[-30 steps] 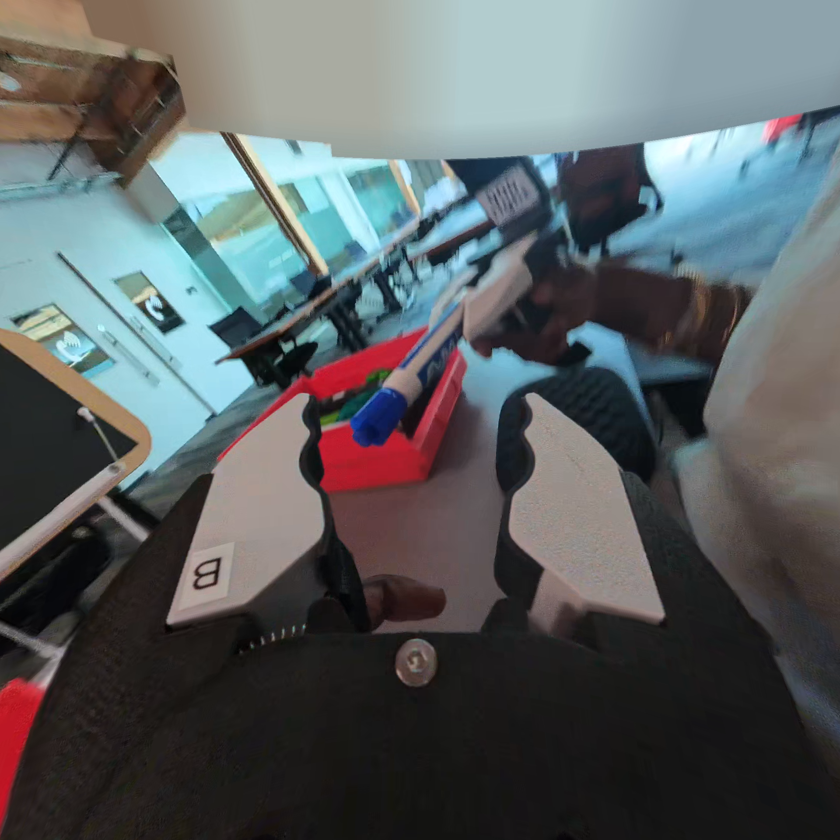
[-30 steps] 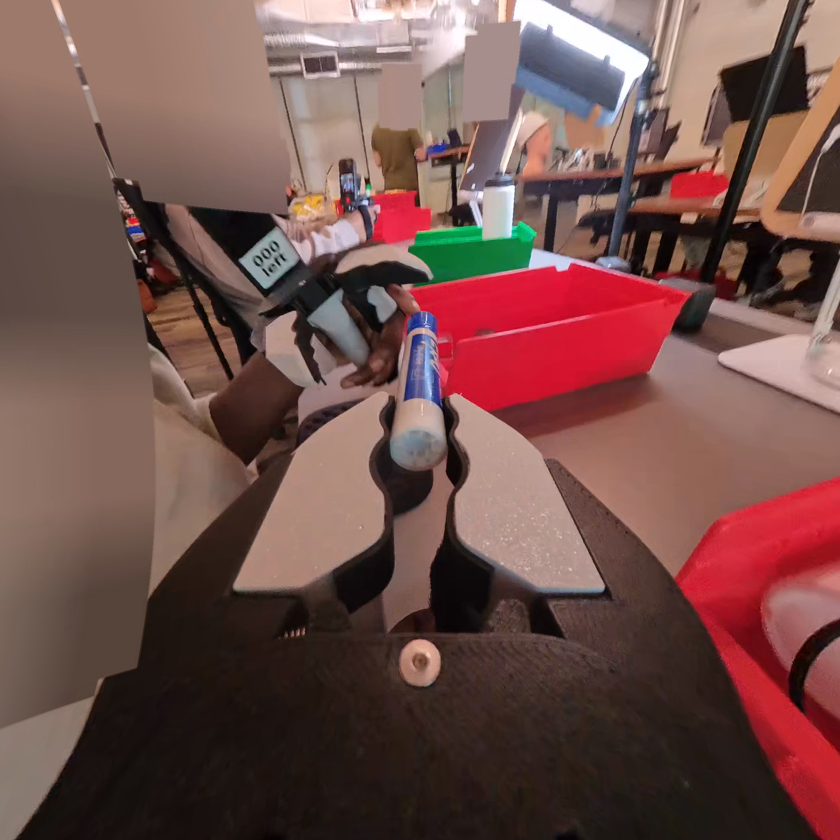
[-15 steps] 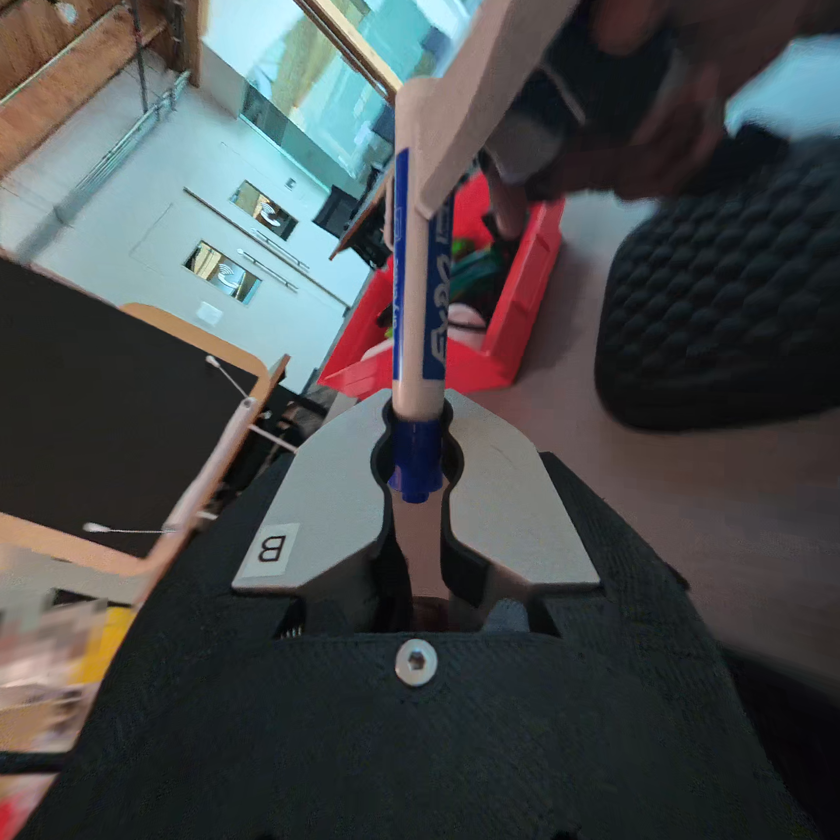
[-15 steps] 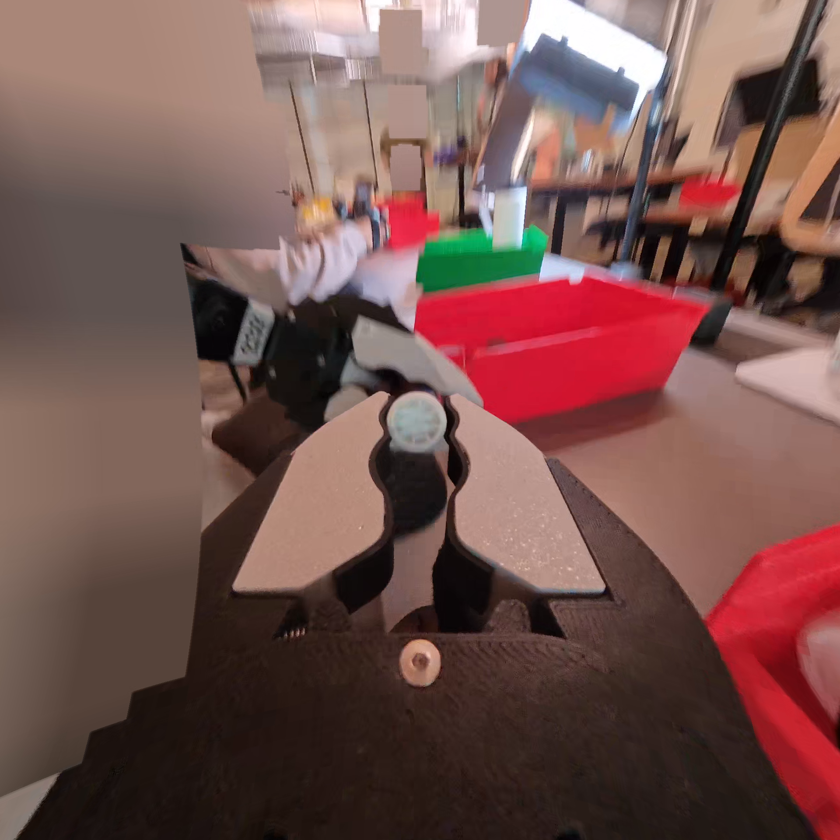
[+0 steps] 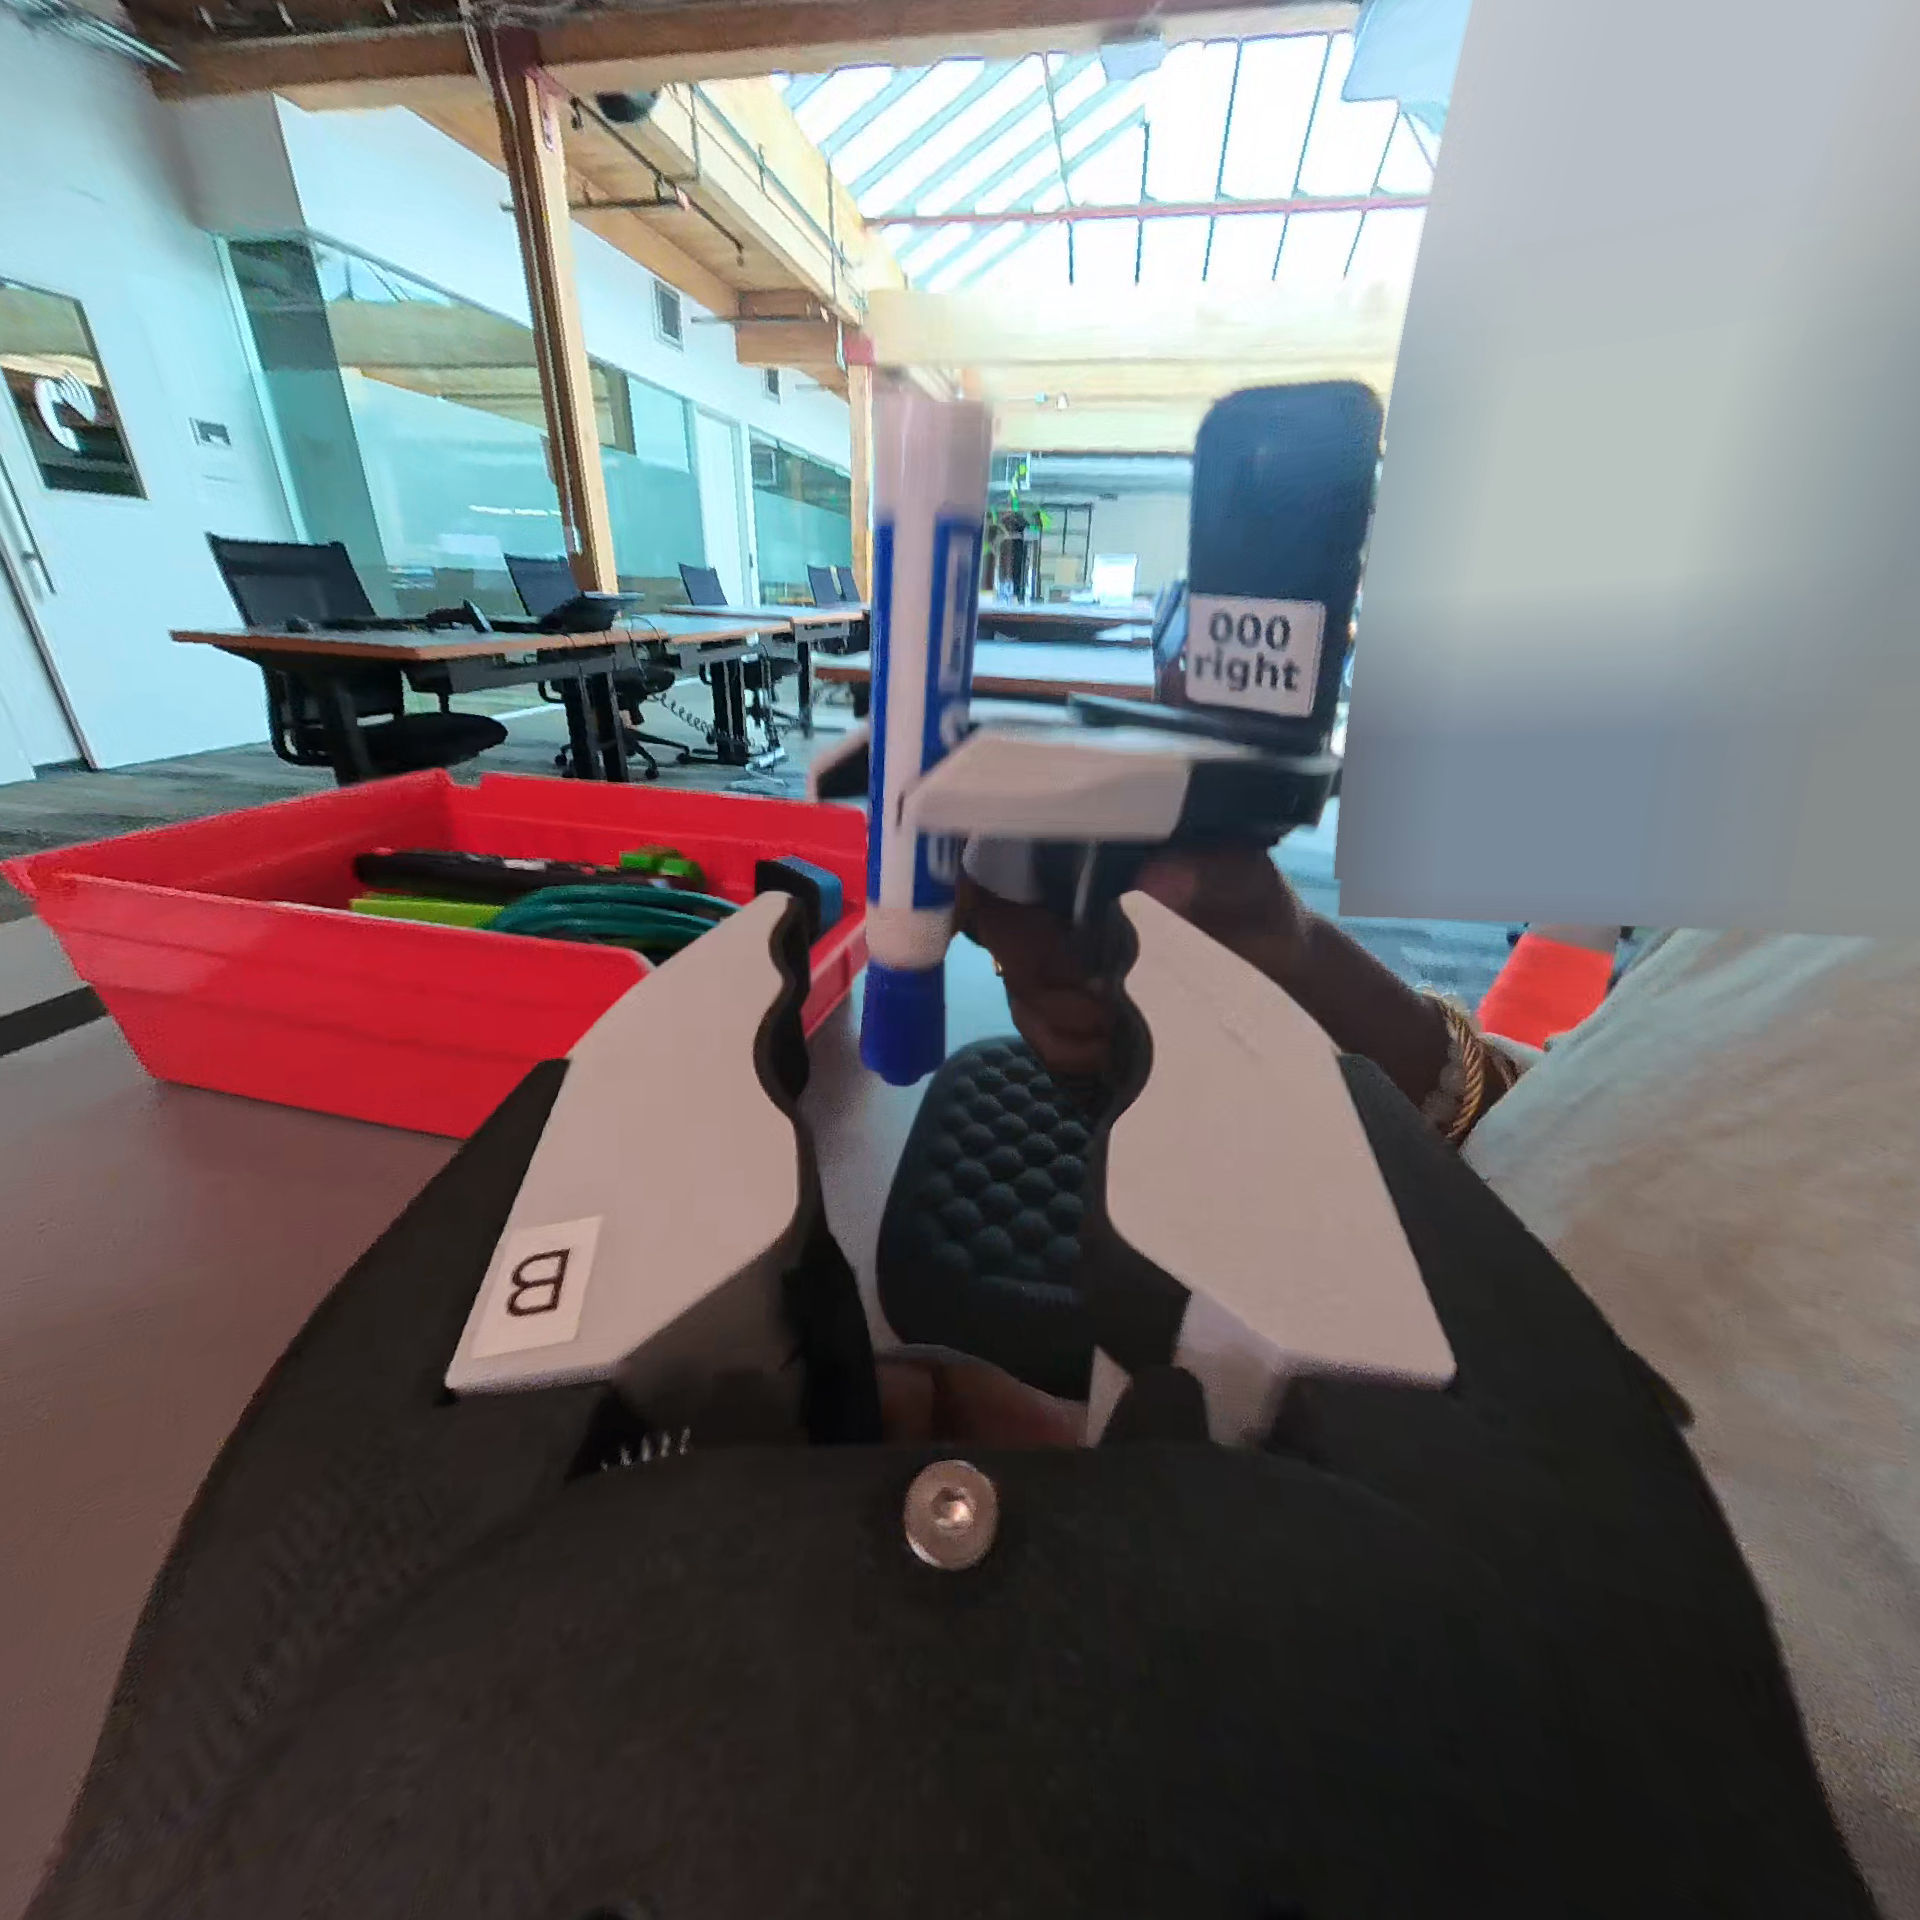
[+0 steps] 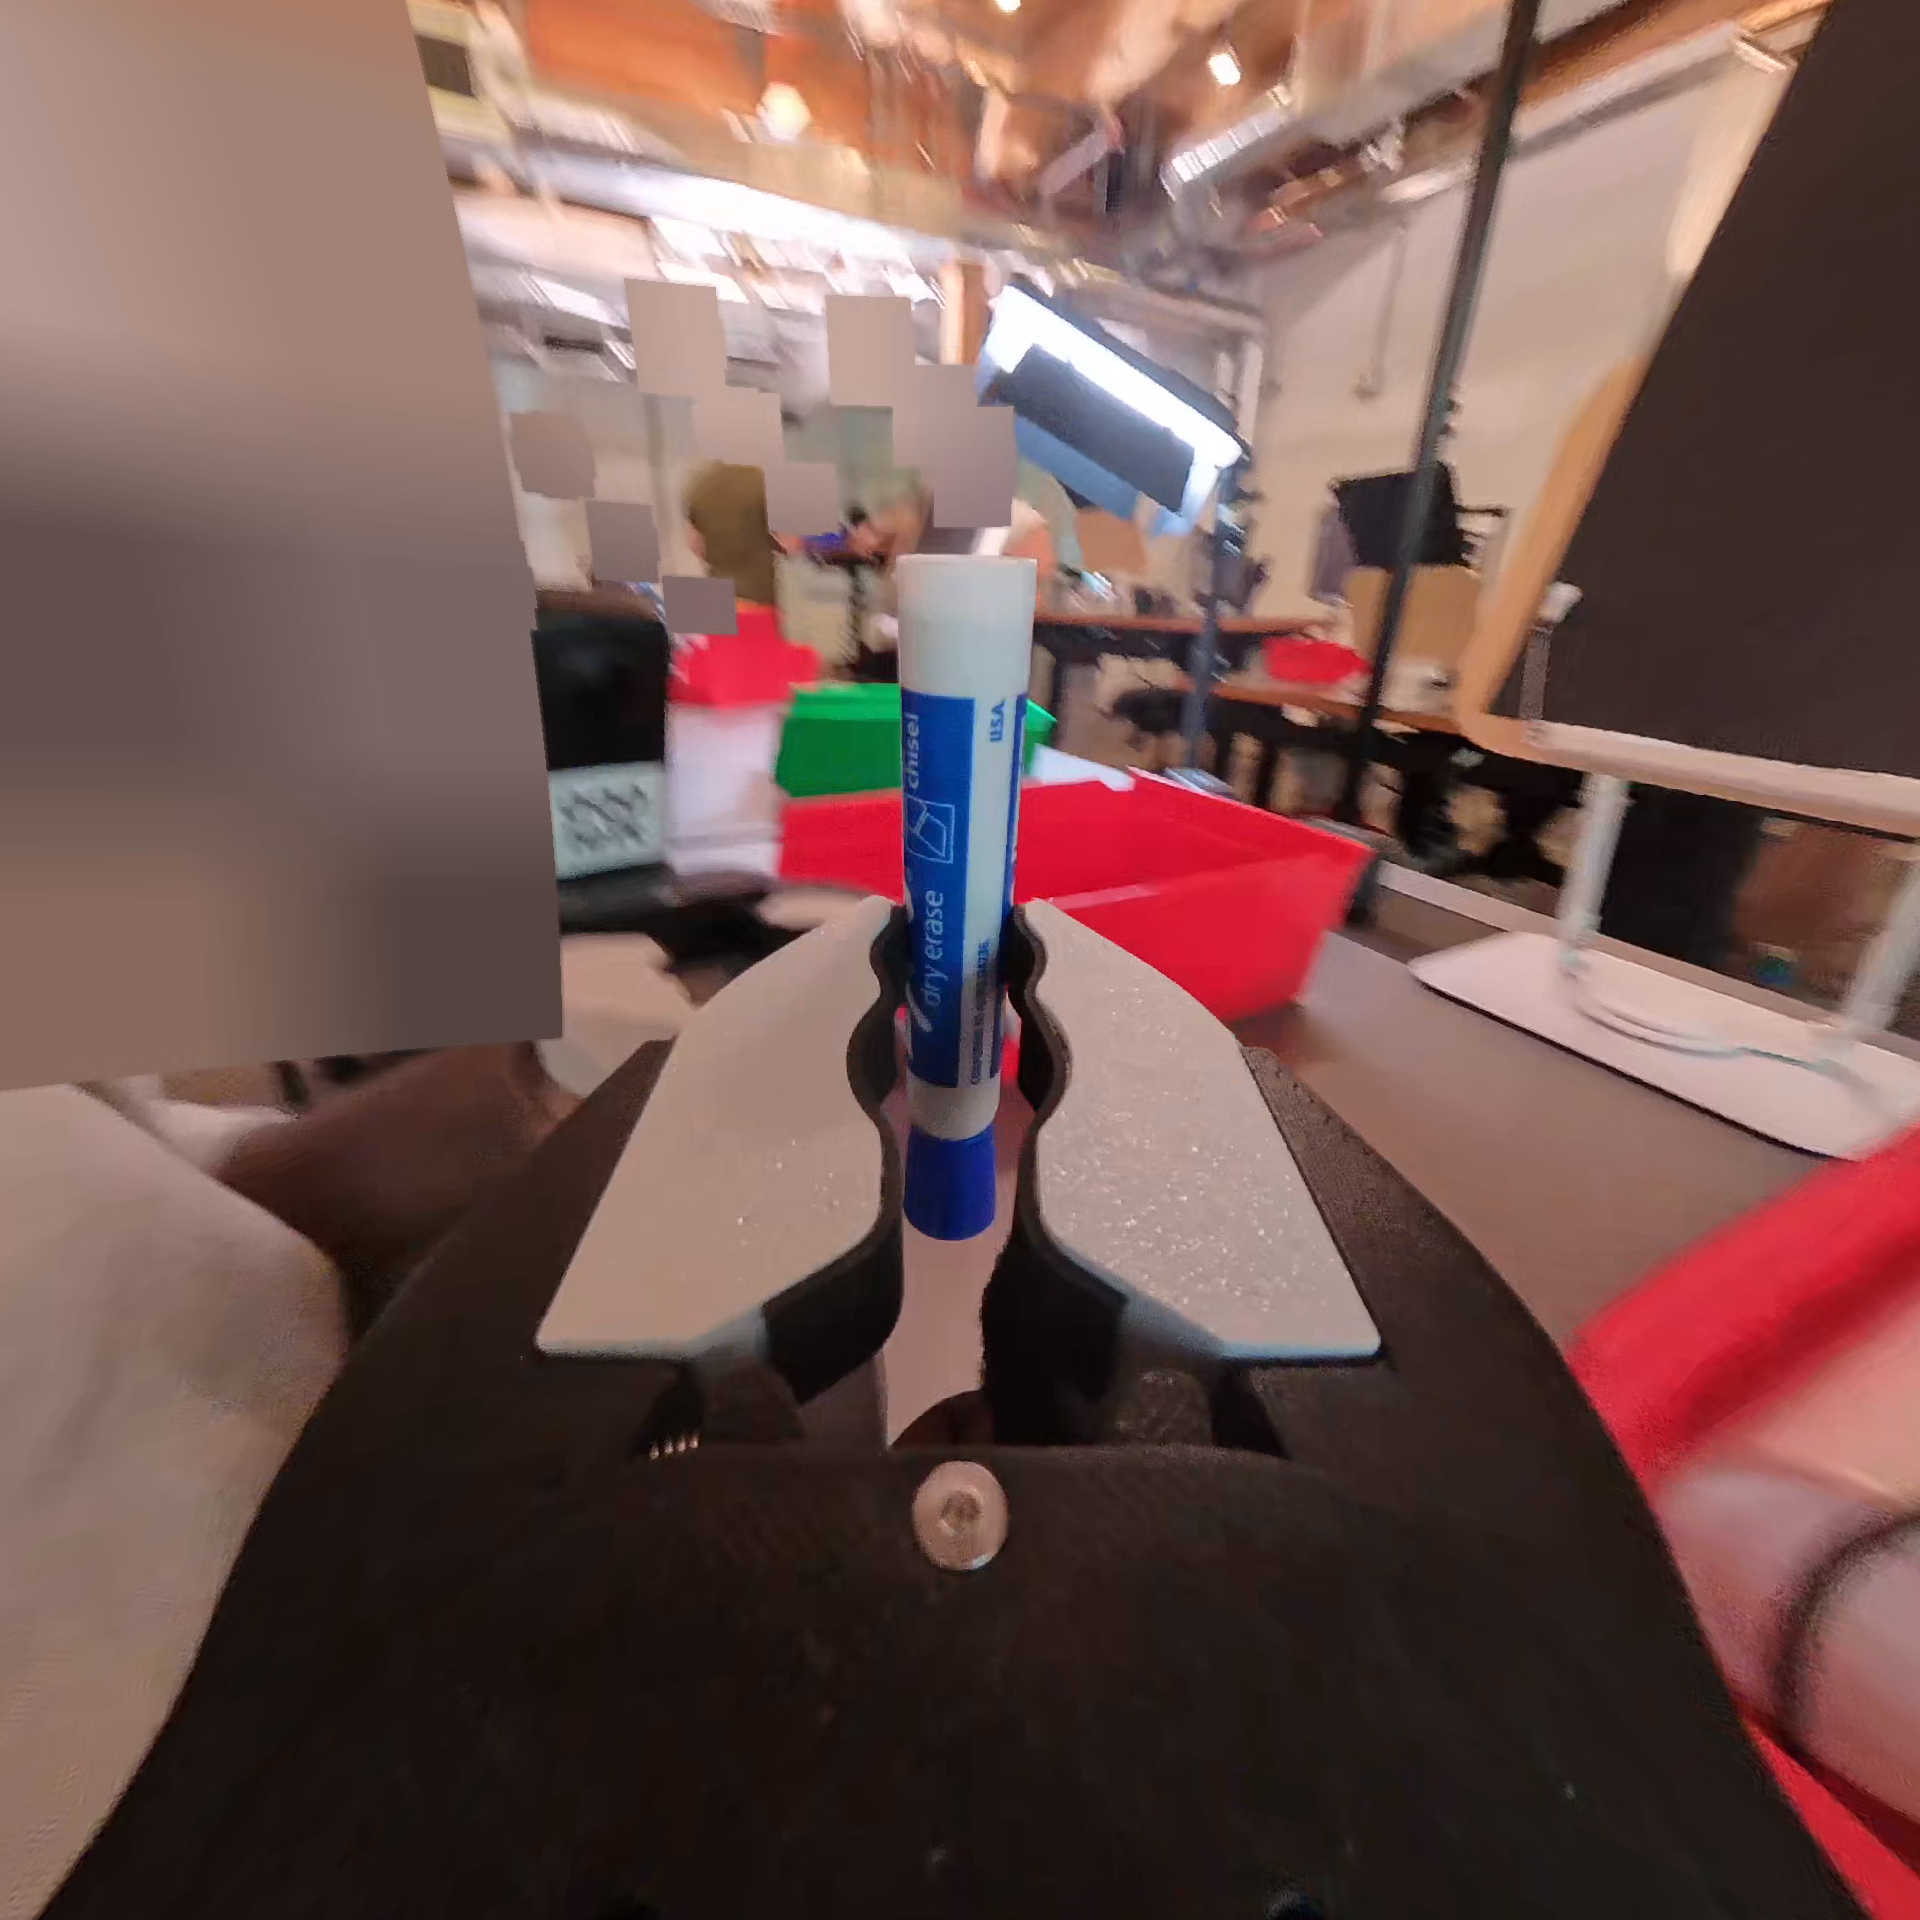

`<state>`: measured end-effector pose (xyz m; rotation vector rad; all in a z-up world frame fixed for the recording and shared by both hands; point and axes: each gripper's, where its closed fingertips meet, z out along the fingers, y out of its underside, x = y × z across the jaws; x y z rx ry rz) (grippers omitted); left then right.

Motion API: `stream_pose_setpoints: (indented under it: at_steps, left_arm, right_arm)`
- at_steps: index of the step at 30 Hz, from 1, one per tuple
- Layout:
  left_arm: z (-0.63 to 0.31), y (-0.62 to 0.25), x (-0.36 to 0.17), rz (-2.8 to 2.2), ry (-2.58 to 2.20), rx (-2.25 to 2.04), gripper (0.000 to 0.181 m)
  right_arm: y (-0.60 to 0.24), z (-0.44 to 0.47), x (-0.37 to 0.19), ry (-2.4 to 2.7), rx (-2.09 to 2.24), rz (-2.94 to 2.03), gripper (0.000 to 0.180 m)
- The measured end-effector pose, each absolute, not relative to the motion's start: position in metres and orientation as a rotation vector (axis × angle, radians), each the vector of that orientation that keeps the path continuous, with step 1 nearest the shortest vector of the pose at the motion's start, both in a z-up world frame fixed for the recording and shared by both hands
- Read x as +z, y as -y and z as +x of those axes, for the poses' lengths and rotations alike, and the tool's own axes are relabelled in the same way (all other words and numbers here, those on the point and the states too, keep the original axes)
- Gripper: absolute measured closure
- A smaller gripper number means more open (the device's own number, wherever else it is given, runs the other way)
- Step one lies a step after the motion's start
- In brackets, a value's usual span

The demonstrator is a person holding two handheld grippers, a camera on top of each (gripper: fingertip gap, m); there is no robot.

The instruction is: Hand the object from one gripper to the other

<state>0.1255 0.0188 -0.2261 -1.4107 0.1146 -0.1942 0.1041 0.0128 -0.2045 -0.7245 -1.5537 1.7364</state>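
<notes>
The right gripper is clamped on a blue-and-white dry-erase marker, which stands upright between its grey fingers with the blue cap pointing down and the white end up. In the left wrist view, the same marker hangs cap-down in front of the left gripper, whose jaws are spread wide apart with nothing between them. The cap tip sits just beyond the left gripper's fingertips, not touching them. A hand holds the right gripper's handle. To the left, a red bin of cables and small items rests on the brown table. A black textured pad lies on the table below the marker.
</notes>
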Motion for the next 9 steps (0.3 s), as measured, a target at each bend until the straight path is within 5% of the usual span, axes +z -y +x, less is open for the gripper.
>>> stream_pose_setpoints:
  at_steps: [1, 9]
  left_arm:
    - [0.121, -0.013, -0.219, -1.387, -0.092, -0.194, 0.124]
    - [0.103, -0.018, -0.192, -1.311, 0.098, -0.078, 0.160]
  right_arm:
    - [-0.019, 0.100, -0.211, 1.578, 1.616, -0.744, 0.161]
    - [-0.008, 0.090, -0.237, 1.712, 1.093, -0.667, 0.161]
